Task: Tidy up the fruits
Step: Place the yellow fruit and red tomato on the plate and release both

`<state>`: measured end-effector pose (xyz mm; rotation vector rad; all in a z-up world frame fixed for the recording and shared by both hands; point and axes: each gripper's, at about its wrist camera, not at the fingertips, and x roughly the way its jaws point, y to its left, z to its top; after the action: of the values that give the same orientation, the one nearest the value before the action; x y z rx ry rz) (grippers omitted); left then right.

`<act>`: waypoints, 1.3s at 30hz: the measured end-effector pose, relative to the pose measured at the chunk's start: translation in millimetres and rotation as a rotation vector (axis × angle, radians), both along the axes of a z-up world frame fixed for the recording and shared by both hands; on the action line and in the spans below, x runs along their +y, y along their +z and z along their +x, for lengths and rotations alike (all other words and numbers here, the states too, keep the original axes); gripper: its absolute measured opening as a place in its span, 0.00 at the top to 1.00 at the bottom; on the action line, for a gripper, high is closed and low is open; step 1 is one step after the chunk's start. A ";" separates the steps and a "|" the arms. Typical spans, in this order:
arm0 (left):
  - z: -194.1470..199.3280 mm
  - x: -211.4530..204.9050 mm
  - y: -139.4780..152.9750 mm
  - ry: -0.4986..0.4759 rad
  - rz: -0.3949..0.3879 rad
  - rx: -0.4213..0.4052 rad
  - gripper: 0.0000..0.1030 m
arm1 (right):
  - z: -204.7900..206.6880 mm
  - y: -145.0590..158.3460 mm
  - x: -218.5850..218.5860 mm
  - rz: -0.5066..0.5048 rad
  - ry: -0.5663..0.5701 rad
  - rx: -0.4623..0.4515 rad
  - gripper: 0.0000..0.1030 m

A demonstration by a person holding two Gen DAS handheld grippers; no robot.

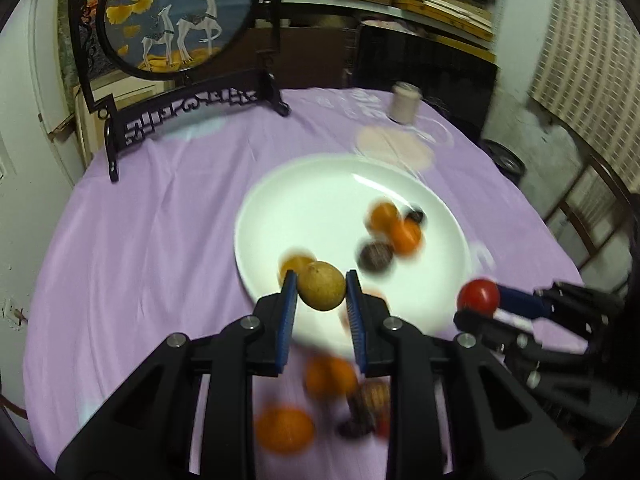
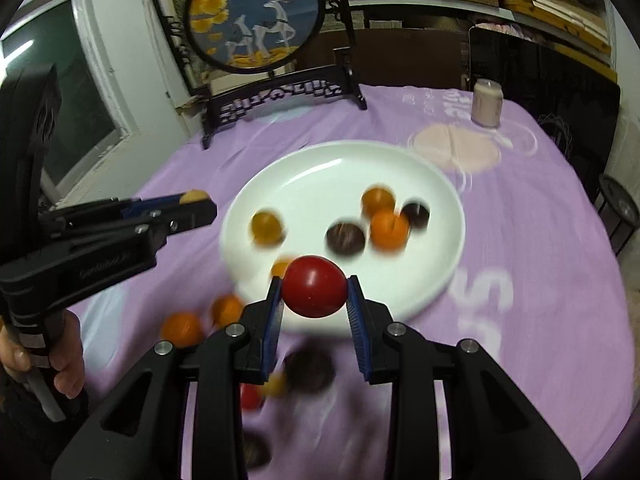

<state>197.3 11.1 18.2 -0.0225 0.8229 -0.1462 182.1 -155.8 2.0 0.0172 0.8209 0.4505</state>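
My left gripper (image 1: 321, 286) is shut on a small tan-yellow round fruit (image 1: 322, 286), held above the near rim of the white plate (image 1: 304, 192). My right gripper (image 2: 314, 287) is shut on a red tomato-like fruit (image 2: 314, 286), also over the plate's (image 2: 320, 168) near edge. Each gripper shows in the other's view: the right gripper (image 1: 482, 300) with the red fruit, the left gripper (image 2: 200, 202) with a bit of tan fruit. On the plate lie orange fruits (image 2: 389, 229) and dark brown ones (image 2: 345, 239). More orange fruits (image 2: 182, 328) and dark fruits (image 2: 310, 368) lie on the purple cloth near me.
A round table under a purple cloth (image 1: 140, 240) carries a black-framed round deer screen (image 1: 176, 12) at the back left and a pale cup (image 1: 405, 102) at the back right. A hand (image 2: 60, 364) holds the left gripper's handle. A chair (image 1: 592, 216) stands at the right.
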 end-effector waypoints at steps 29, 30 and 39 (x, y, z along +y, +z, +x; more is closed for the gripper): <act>76.2 15.6 -37.2 0.051 -0.106 0.069 0.60 | 67.4 -35.8 17.6 -0.109 -0.060 -0.045 0.62; 73.4 17.2 -35.9 0.052 -0.112 0.065 0.60 | 62.7 -35.0 13.3 -0.109 -0.077 -0.045 0.62; 12.5 27.0 -7.3 0.062 -0.127 -0.021 0.56 | -33.5 -28.6 -10.0 -0.016 -0.047 0.010 0.61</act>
<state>209.8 38.1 10.9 -0.1659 0.7899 -0.1402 148.6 -165.8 -26.6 0.0243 0.8320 0.3994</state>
